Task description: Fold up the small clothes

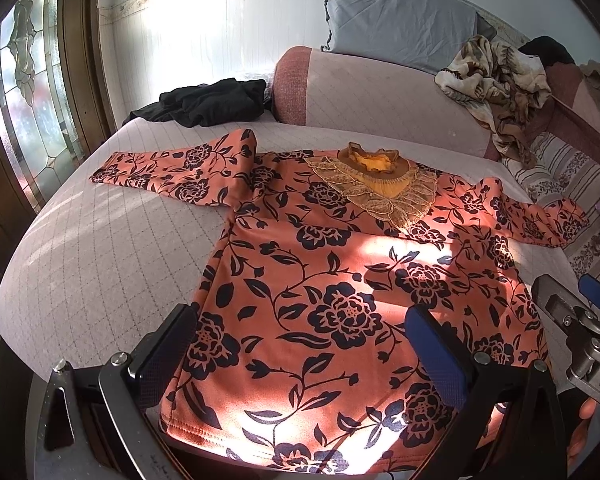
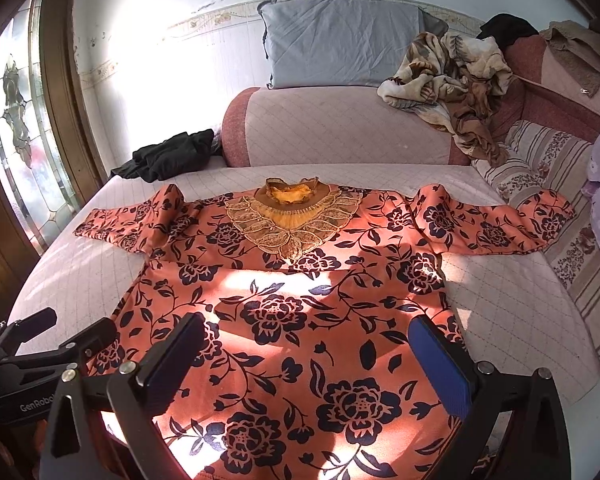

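**Inspector:** Floral top (image 2: 300,320) was found spread flat, front up, on the quilted bed (image 2: 520,320), both sleeves out to the sides, lace collar (image 2: 294,216) at the far end and hem nearest the cameras.

**Clerk:** And the hand-held grippers?

**Inspector:** Left hand-held gripper (image 1: 300,352) and right hand-held gripper (image 2: 304,364) both hung over the hem end, fingers wide apart, holding nothing.

**Clerk:** Step in hand?

**Inspector:** By my judgement, folding had not begun; the garment was only laid out. The next move calls for pinching a sleeve or side edge and carrying it across the body.

**Clerk:** Surroundings?

**Inspector:** Black garment (image 2: 168,158) beyond the left sleeve, grey pillow (image 2: 340,40) and crumpled blanket (image 2: 452,80) further back.
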The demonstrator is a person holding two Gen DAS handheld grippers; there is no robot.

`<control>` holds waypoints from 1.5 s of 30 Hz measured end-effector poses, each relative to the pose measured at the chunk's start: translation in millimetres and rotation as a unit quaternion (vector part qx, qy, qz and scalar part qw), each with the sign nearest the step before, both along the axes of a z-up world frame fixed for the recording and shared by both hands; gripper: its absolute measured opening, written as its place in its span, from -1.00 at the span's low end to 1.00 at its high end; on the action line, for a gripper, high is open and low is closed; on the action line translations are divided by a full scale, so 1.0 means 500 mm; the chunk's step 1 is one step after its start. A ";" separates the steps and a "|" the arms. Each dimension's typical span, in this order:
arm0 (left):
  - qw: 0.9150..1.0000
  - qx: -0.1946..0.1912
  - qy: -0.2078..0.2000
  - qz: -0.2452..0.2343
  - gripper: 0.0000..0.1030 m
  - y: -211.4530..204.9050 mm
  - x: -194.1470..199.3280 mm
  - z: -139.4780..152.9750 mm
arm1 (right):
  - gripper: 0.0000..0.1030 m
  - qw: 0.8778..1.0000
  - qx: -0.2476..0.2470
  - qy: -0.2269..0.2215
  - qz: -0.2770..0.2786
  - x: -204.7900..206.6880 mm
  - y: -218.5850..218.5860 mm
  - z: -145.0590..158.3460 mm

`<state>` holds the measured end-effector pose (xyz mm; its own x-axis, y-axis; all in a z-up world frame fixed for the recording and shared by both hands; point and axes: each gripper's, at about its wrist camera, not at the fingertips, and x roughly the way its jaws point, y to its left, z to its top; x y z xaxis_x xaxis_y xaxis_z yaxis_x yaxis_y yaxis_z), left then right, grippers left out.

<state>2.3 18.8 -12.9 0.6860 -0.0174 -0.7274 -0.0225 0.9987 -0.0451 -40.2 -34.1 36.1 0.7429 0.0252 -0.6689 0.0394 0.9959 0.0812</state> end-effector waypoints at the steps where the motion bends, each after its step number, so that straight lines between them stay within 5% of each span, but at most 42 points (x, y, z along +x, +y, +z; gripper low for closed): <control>1: 1.000 0.000 0.000 0.000 1.00 0.000 0.000 -0.001 | 1.00 1.000 0.000 0.000 0.000 0.000 0.000 0.000; 45: 1.000 -0.002 0.003 0.000 1.00 0.003 0.003 0.005 | 1.00 1.000 -0.001 0.010 0.007 -0.001 0.010 -0.010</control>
